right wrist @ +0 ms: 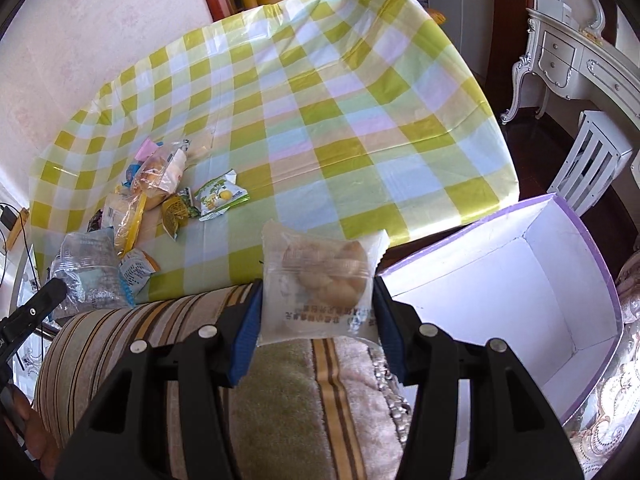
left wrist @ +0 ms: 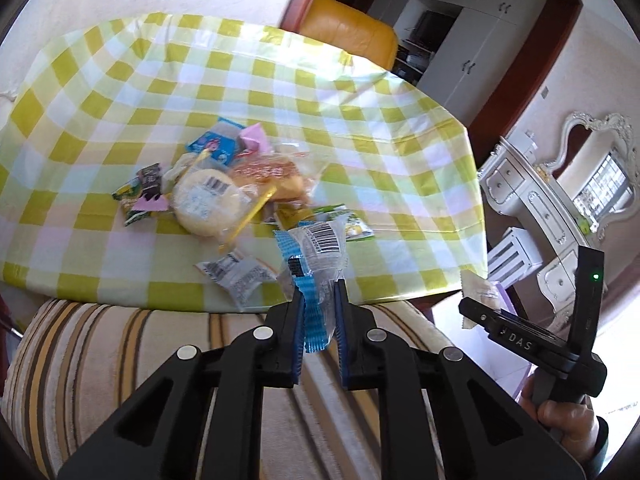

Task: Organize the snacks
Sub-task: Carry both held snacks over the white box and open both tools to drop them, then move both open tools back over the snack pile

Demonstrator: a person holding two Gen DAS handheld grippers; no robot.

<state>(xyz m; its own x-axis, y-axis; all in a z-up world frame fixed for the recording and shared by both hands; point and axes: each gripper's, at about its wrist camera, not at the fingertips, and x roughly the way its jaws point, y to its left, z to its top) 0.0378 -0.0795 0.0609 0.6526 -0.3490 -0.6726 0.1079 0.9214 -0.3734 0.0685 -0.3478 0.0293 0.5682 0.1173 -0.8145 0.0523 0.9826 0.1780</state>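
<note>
My left gripper [left wrist: 319, 280] is shut on a clear snack packet with a blue crimped edge and a barcode [left wrist: 318, 254], held above the table's near edge. My right gripper [right wrist: 318, 292] is shut on a translucent packet with a braided bun [right wrist: 322, 280], held just left of an open white box with purple rim [right wrist: 520, 280]. A pile of snacks [left wrist: 224, 192] lies on the checked tablecloth; it also shows in the right wrist view [right wrist: 156, 192]. The right gripper shows in the left wrist view [left wrist: 520, 332], and the left packet in the right wrist view [right wrist: 90, 268].
The table with its yellow-green checked cloth [left wrist: 280, 92] stands behind a striped cushion [left wrist: 100, 360]. An orange chair [left wrist: 348, 32] is at the far side. A white ornate dresser [left wrist: 532, 208] and a white slatted stool [right wrist: 592, 160] stand to the right.
</note>
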